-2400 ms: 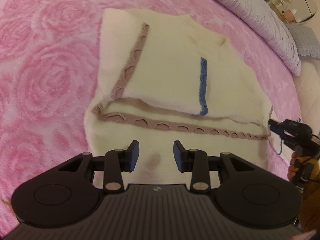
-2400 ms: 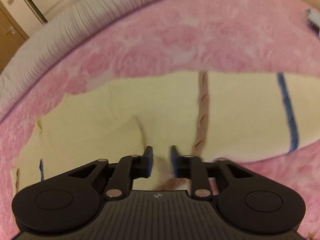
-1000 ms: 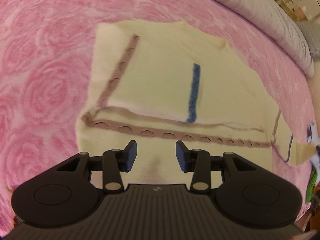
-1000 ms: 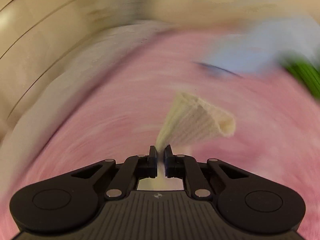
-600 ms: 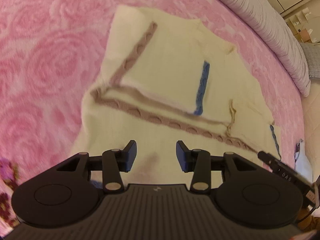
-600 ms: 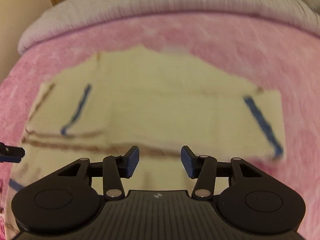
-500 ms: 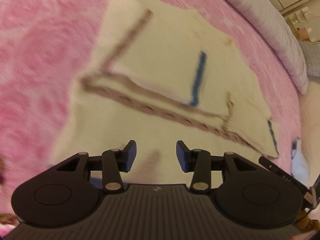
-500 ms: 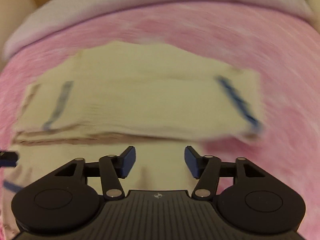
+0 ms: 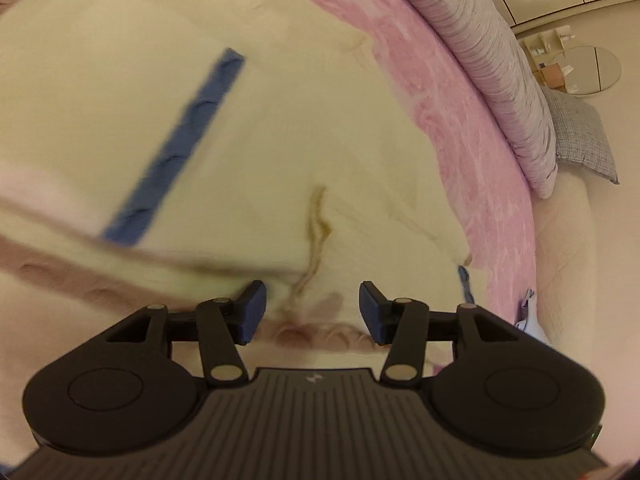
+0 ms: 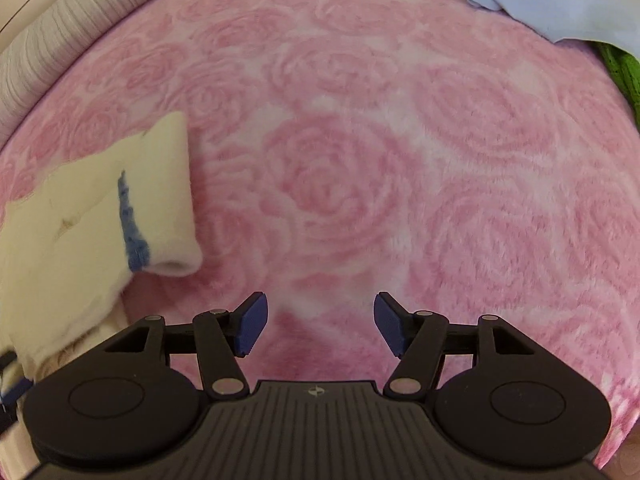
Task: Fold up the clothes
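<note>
A cream knit sweater with a blue stripe and a mauve cable band lies partly folded on the pink rose blanket. My left gripper is open, low over the sweater's near edge by the mauve band. My right gripper is open and empty over bare blanket. In the right wrist view the sweater's folded sleeve end with its blue stripe lies at the left, apart from the fingers.
A grey ribbed pillow runs along the blanket's far edge, with a checked cushion beyond. In the right wrist view a light blue garment and a green knit lie at the far right.
My left gripper has moved in close and to the right over the sweater. My right gripper let go of the sleeve it had folded over, opened, and swung right onto bare blanket.
</note>
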Demonstrator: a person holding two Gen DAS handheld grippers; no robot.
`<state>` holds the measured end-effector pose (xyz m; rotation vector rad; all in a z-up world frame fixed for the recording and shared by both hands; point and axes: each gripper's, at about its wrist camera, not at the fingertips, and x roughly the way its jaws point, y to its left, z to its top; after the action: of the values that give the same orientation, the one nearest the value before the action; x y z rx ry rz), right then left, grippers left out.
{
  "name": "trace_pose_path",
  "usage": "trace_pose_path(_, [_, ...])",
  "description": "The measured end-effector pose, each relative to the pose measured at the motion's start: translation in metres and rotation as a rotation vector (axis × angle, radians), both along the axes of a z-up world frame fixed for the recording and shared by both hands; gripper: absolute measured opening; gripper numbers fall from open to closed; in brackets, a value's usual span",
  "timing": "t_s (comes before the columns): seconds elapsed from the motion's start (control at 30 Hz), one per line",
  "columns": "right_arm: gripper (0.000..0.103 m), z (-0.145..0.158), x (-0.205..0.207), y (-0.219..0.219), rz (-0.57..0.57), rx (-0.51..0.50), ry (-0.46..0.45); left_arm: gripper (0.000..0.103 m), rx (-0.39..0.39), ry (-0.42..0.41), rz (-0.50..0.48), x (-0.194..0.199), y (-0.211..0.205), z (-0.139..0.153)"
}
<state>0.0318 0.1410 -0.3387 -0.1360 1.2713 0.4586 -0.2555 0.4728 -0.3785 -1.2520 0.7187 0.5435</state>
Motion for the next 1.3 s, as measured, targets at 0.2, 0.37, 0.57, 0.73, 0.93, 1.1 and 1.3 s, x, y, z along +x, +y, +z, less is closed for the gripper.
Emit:
trace_pose_path(0.2, [0.063, -0.002, -0.009, 0.01, 0.022, 0.0, 0.003, 0.006, 0.034, -0.052, -0.098, 0.012, -0.003, 0.014])
trace_pose_path(0.37, [0.063, 0.003, -0.005, 0.032, 0.054, 0.016, -0.036, 0.005, 0.329, -0.121, -0.122, -0.021, 0.022, 0.094])
trace_pose_path(0.57, [0.063, 0.01, -0.016, 0.061, 0.096, 0.053, -0.041, 0.005, 0.537, 0.086, -0.065, -0.106, 0.077, 0.124])
trace_pose_path(0.73, [0.063, -0.002, -0.036, 0.087, 0.148, 0.048, -0.022, 0.006, 0.417, 0.207, -0.063, -0.138, 0.084, 0.072])
trace_pose_path(0.93, [0.065, -0.005, -0.055, 0.104, 0.214, 0.011, -0.042, 0.007, 0.428, 0.253, -0.081, -0.142, 0.079, 0.054])
trace_pose_path(1.1, [0.065, 0.003, -0.062, 0.113, 0.227, 0.01, -0.07, 0.014, 0.443, 0.344, -0.068, -0.154, 0.084, 0.058])
trace_pose_path(1.3, [0.064, 0.018, -0.074, 0.139, 0.315, 0.094, -0.135, 0.014, 0.46, 0.229, -0.072, -0.152, 0.086, 0.083])
